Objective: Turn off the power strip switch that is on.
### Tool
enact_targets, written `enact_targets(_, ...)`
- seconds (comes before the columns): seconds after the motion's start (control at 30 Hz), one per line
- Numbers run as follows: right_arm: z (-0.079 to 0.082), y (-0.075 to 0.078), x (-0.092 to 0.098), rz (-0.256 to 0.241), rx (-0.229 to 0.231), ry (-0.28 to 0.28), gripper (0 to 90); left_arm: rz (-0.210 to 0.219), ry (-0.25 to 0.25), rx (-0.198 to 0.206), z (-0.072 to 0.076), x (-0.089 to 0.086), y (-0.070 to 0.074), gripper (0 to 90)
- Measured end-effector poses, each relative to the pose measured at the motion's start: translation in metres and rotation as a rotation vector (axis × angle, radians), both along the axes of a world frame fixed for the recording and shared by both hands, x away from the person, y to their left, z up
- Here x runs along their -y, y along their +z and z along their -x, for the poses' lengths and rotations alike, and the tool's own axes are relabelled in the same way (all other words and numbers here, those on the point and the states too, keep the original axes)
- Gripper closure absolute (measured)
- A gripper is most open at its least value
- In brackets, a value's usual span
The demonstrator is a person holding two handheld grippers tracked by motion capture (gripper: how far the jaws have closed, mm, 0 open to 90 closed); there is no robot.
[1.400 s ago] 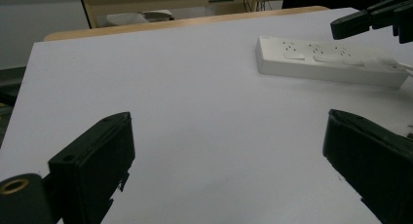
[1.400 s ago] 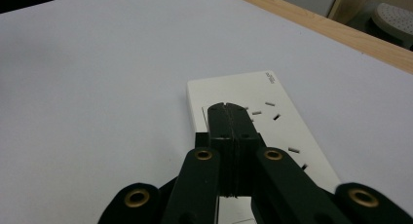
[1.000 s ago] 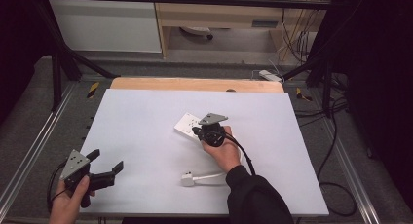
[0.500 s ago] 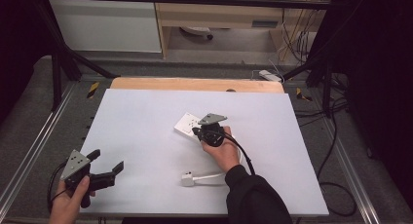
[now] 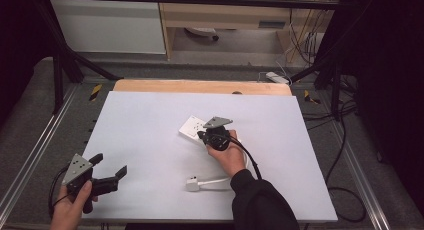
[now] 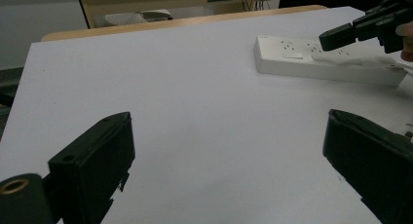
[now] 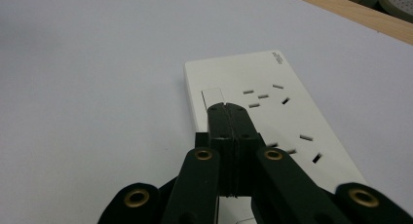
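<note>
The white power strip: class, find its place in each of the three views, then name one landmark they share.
High view: the power strip lies mid-table, just ahead of the right gripper.
Left gripper view: upper right, under the right gripper's tips.
Right gripper view: centre-right, beneath the shut fingers.
Shared landmark: the table's wooden far edge.

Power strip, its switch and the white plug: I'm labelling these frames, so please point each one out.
power strip (image 7: 272, 112), right gripper view, top face.
switch (image 7: 211, 97), right gripper view, rocker centre.
white plug (image 5: 193, 184), high view, plug body.
</note>
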State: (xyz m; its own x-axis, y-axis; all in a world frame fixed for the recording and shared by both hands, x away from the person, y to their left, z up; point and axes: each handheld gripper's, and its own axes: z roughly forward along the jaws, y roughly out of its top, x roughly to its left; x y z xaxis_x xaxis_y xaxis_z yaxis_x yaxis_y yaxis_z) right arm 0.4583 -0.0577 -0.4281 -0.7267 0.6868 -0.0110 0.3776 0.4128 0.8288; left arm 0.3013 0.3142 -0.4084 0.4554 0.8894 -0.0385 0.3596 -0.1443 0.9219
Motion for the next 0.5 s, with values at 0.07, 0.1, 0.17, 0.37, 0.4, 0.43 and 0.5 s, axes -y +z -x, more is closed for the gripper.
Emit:
enact_targets(0.07,-0.0003,-0.001,-0.0006,0.002,-0.002,0.001,90.0,0.0,0.0,0.0,0.0,0.0001,0.0,4.7)
enact_targets(0.1,-0.0006,-0.0016,-0.0007,0.006,-0.001,0.002,90.0,0.0,-0.001,0.0,0.0,0.0001,0.0,4.7)
enact_targets(0.17,-0.0011,-0.003,-0.0014,0.008,-0.005,0.002,90.0,0.0,-0.001,0.0,0.0,0.0001,0.0,4.7)
enact_targets(0.37,-0.0043,-0.0071,-0.0029,0.013,-0.014,-0.006,90.0,0.001,-0.001,-0.001,0.0,0.0,0.0,4.7)
enact_targets(0.4,-0.0049,-0.0075,-0.0029,0.012,-0.014,-0.008,90.0,0.002,-0.001,-0.001,0.0,0.0,0.0,4.7)
enact_targets(0.43,-0.0054,-0.0077,-0.0029,0.009,-0.013,-0.01,90.0,0.001,-0.001,-0.001,-0.0001,0.0,-0.0001,4.7)
enact_targets(0.5,-0.0062,-0.0079,-0.0029,0.009,-0.012,-0.011,90.0,-0.001,-0.002,-0.002,-0.0001,0.0001,-0.0001,4.7)
